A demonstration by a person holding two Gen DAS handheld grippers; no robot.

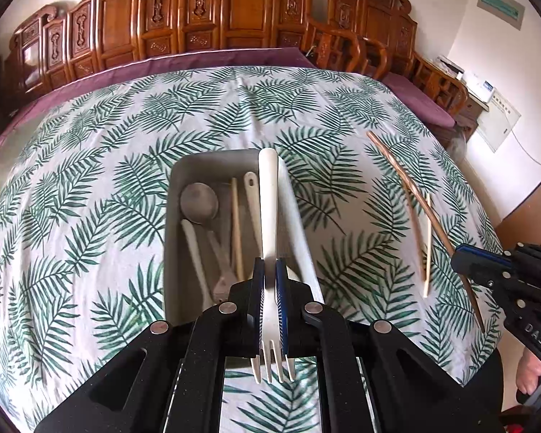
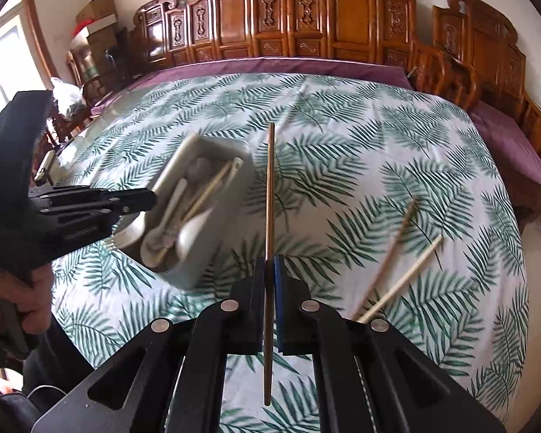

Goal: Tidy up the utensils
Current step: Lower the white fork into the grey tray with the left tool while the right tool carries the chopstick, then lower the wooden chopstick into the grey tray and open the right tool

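My left gripper [image 1: 269, 270] is shut on a white plastic fork [image 1: 268, 195], handle pointing forward over the grey tray [image 1: 175, 180], tines back toward the camera. The tray holds a grey spoon [image 1: 199, 202], a white utensil and a chopstick. My right gripper [image 2: 269, 267] is shut on a brown wooden chopstick [image 2: 269, 195], held above the leaf-print cloth to the right of the tray [image 2: 234, 151]. In the left wrist view the right gripper [image 1: 461, 259] holds that chopstick [image 1: 396, 169]. The left gripper shows in the right wrist view [image 2: 140, 198].
Two more chopsticks, one brown [image 2: 396, 238] and one pale [image 2: 411, 270], lie on the cloth to the right. The pale one also shows in the left wrist view [image 1: 427, 245]. Carved wooden chairs [image 1: 205, 14] line the table's far side. A purple cloth edges the table [image 2: 306, 65].
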